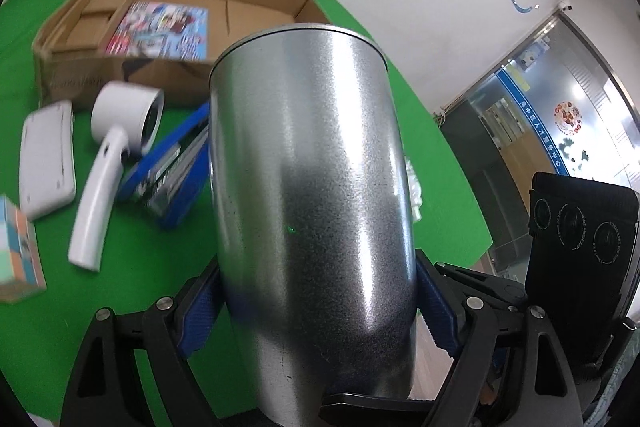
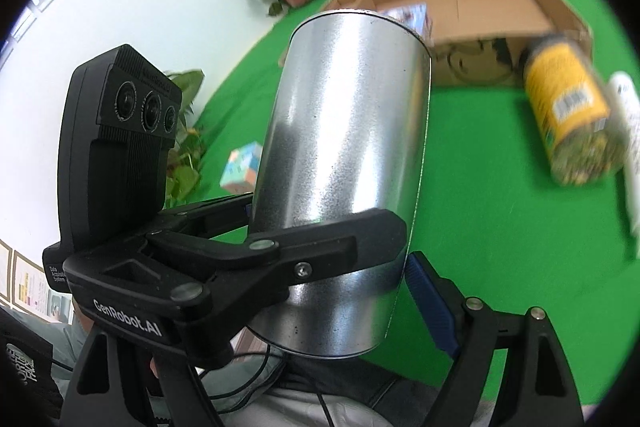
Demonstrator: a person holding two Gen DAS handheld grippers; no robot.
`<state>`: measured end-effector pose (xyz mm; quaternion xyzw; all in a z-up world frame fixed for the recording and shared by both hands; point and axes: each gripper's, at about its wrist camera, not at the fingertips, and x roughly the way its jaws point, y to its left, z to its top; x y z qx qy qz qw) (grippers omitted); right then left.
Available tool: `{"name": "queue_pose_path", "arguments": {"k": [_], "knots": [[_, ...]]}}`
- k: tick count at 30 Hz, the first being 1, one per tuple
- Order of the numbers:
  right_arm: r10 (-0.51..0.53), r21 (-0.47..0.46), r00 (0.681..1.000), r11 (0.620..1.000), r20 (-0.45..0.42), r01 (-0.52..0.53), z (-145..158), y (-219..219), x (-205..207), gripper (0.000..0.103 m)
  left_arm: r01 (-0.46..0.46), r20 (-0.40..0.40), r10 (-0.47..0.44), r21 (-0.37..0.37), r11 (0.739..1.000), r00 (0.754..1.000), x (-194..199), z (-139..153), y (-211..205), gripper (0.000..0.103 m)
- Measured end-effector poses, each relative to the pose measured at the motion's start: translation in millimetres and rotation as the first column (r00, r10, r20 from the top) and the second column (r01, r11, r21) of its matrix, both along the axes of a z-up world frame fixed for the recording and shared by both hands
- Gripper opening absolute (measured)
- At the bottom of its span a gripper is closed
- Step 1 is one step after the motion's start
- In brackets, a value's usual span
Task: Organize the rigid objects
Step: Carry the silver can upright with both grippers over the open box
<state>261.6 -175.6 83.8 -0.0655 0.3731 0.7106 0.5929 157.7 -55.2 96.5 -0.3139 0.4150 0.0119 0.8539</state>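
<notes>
While clamped from both flanks by the left gripper (image 1: pixel 318 311), fills the centre of the left wrist frame: a silver metal can (image 1: pixel 312 187), tilted, off the green table (image 1: pixel 132 307). Gripped low down by the right gripper (image 2: pixel 340 291) too, pads against its sides. Upper left: cardboard box (image 1: pixel 248 11) holding a magazine (image 1: pixel 160 31).

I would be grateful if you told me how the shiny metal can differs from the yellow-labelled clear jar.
The shiny silver metal can is opaque and unlabelled, while the clear jar with the yellow label shows greenish dried contents. The can is clamped between the left gripper and right gripper, clear of the green table; the jar stands untouched on that table before the cardboard box. The can looks larger, though it is nearer. Both are cylinders.
</notes>
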Motion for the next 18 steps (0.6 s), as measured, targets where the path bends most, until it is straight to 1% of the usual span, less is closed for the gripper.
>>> {"name": "queue_pose_path", "arguments": {"k": [7,10,15,18], "knots": [[-0.023,0.076,0.999,0.997,0.047,0.02,48,10,18,0.084,0.014,0.063,-0.018,0.059,0.998,0.998,32,48,17,0.084],[-0.026,0.105,0.997,0.994,0.073,0.018,68,19,25,0.084,0.003,0.091,-0.01,0.088,0.996,0.996,49,70,31,0.084],[-0.017,0.127,0.995,0.992,0.095,0.004,95,44,41,0.084,-0.008,0.098,-0.005,0.136,0.991,0.995,82,101,59,0.083],[-0.013,0.133,0.994,0.991,0.111,-0.002,111,61,55,0.084,-0.009,0.096,-0.007,0.162,0.987,0.995,102,115,75,0.083]]}}
